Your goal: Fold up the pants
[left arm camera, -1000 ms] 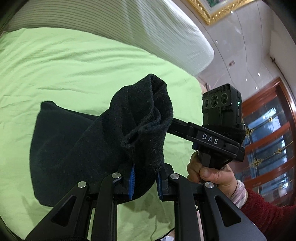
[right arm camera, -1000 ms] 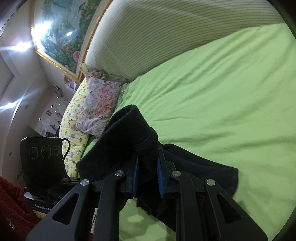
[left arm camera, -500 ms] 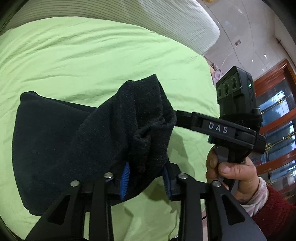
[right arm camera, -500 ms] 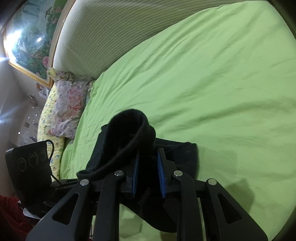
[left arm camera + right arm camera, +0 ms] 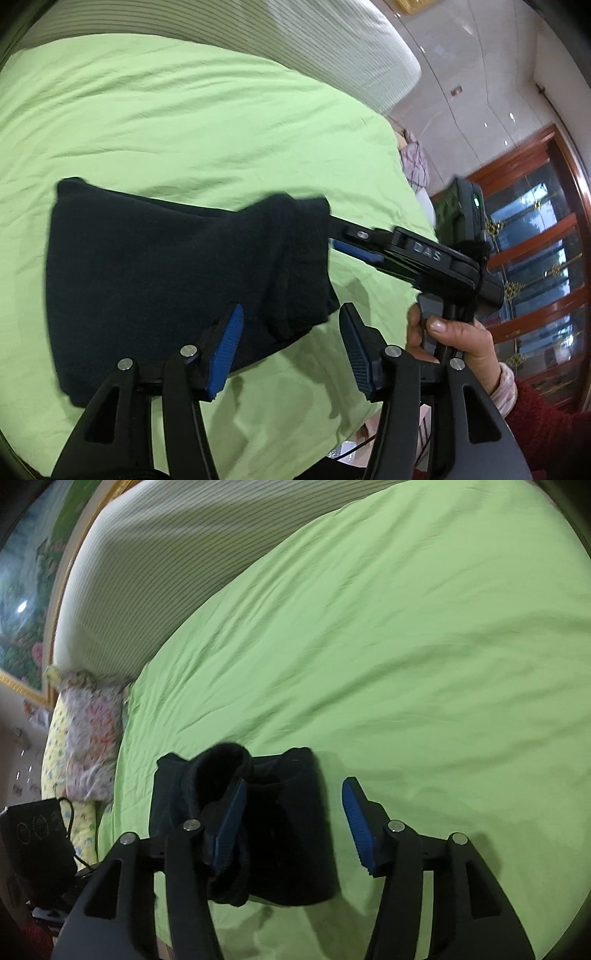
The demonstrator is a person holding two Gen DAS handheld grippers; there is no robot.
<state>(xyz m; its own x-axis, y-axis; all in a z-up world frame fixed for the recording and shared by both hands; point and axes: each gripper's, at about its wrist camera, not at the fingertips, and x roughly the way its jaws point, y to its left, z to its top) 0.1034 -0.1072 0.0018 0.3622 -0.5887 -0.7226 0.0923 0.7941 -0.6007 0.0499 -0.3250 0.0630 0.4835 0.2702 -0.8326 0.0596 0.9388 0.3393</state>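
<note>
Pants: black fleece, folded into a compact bundle lying on the green bedsheet. In the left wrist view the bundle fills the centre-left of the frame; its right edge is bunched and thick, and blurred. In the right wrist view the pants sit in the lower centre, with a rolled lip of fabric raised at the upper left of the bundle.

Left gripper: jaws spread wide, holding nothing. The left blue pad lies against the lower edge of the pants; the right pad stands clear over bare sheet.

Right gripper: jaws also spread wide and released. Its left blue pad is against the rolled lip of fabric; its right pad is apart from the cloth, over the sheet. In the left wrist view this gripper enters from the right, its fingertips at the bunched edge, with the person's right hand on the handle.

Surroundings: striped headboard at upper left of the right wrist view, floral pillow at the left edge.
</note>
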